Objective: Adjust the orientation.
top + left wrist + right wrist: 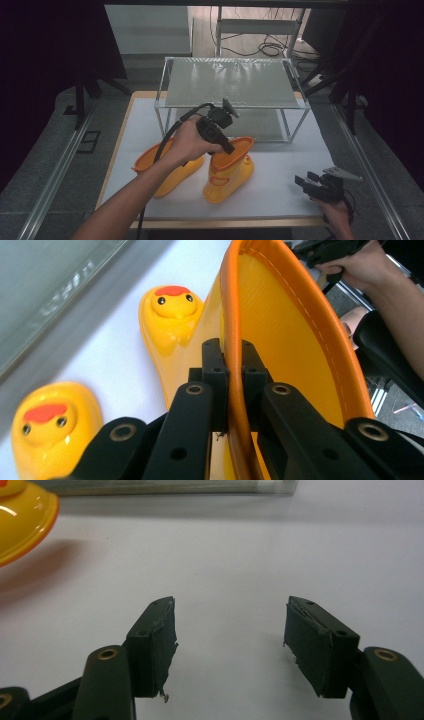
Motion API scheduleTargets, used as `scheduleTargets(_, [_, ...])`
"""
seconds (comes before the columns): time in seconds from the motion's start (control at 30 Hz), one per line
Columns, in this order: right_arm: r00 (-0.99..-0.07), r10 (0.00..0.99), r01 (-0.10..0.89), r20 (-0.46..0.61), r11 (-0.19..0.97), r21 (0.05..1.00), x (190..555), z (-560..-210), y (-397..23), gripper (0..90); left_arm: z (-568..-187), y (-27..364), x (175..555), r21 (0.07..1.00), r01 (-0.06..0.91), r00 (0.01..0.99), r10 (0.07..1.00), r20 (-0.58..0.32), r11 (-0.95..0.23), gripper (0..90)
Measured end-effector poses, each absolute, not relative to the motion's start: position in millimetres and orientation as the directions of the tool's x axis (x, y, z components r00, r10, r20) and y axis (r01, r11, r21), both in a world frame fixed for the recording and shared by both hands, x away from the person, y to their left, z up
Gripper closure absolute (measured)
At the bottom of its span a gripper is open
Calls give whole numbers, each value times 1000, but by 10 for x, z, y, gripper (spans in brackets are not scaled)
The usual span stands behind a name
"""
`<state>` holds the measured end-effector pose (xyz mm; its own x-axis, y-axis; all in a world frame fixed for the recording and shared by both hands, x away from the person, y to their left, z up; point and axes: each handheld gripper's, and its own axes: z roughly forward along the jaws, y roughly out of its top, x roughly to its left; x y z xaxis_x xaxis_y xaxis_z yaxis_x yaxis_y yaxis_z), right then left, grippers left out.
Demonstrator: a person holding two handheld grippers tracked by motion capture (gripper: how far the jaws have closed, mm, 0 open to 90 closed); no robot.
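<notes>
In the middle of the high view, the left hand-held gripper (pixel 231 148) is reached forward on a long, stretched arm. Its jaws are pinched tight on the orange top edge of the right yellow boot (pixel 227 172), which is stood upright on the white tabletop (pixel 280 200). The left yellow boot (pixel 172 170) is seen just beside it. At the lower right, the right hand-held gripper (pixel 230 645) is held low near the tabletop's front edge, jaws spread wide with nothing between them, and bare white room is seen around it
</notes>
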<state>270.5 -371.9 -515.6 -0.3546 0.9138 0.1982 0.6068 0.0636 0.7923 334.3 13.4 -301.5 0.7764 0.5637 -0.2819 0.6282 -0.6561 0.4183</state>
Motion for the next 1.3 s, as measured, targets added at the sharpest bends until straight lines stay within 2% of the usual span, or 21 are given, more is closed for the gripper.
scheduleTargets(0.7, [-351, 916, 611, 193, 69, 788, 2708, -5164, -3706, 370, -3393, 1067, 3096, 416, 644, 755, 622, -209, -642, 862])
scheduleTargets(1.03, [-352, 915, 617, 195, 71, 784, 2711, -5177, -3692, 370, -3439, 1260, 3043, 415, 648, 745, 643, -175, -638, 849])
scheduleTargets(1.13, [-355, 915, 616, 193, 74, 784, 2712, -5180, -3689, 370, -3439, 1251, 3047, 416, 649, 745, 643, -176, -637, 819])
scheduleTargets(1.3, [-354, 915, 617, 195, 71, 784, 2710, -5176, -3694, 369, -3421, 1183, 3030, 420, 642, 752, 635, -178, -642, 682])
